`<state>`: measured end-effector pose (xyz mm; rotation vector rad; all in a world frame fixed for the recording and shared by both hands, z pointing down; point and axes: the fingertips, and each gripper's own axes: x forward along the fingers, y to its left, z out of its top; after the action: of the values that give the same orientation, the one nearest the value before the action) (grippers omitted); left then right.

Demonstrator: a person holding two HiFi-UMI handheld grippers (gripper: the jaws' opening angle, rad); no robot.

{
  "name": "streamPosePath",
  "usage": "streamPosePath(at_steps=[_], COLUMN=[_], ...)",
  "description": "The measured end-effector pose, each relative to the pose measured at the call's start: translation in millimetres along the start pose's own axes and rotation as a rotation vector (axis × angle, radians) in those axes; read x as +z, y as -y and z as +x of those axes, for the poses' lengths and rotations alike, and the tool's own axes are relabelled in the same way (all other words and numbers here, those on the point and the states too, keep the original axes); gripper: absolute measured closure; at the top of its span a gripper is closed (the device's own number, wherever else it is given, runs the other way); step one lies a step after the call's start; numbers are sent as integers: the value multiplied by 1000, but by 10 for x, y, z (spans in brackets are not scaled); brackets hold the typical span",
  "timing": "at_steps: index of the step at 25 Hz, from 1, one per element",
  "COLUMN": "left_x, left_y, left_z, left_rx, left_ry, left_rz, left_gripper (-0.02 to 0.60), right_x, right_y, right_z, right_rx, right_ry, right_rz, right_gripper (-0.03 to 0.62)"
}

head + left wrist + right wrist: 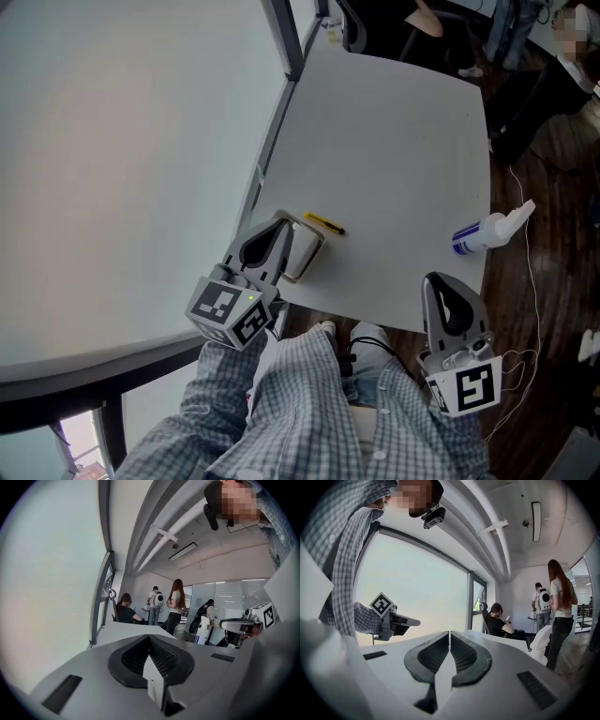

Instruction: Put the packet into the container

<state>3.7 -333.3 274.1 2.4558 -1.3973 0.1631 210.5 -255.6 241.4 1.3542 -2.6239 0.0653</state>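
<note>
A thin yellow packet (324, 223) lies on the white table (394, 141), just beyond a small beige container (307, 251) near the table's front left edge. My left gripper (284, 225) hovers right beside the container's left side, its jaws shut with nothing between them. From its own camera, the left gripper (150, 644) shows closed pads and neither packet nor container. My right gripper (434, 281) rests at the table's front edge, far right of the packet. Seen from its own camera, the right gripper (450, 637) is shut and holds nothing.
A white spray bottle (491, 230) with a blue band lies near the table's right edge. A window wall runs along the left. Several people (555, 606) and chairs are beyond the far end of the table. A cable trails on the wooden floor (544, 281) at right.
</note>
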Motion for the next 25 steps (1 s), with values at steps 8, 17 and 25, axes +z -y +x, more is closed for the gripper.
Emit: streamPosePath(at_steps=[8,17,25], left_x=[401,704,915], left_y=[370,758,995], left_z=[-24,-36,-136], left_rx=[-106,-192,-241], left_ry=[66,112,158], left_rz=[40,77,120], left_gripper=[572,572,572], right_x=[92,194,307], right_y=[37,152,194], right_z=[-15,-58,-28], right_rx=[-3,-20,-14], right_ry=[23,52,76], right_rz=[-14,-37,-57], right_gripper=[574,574,574])
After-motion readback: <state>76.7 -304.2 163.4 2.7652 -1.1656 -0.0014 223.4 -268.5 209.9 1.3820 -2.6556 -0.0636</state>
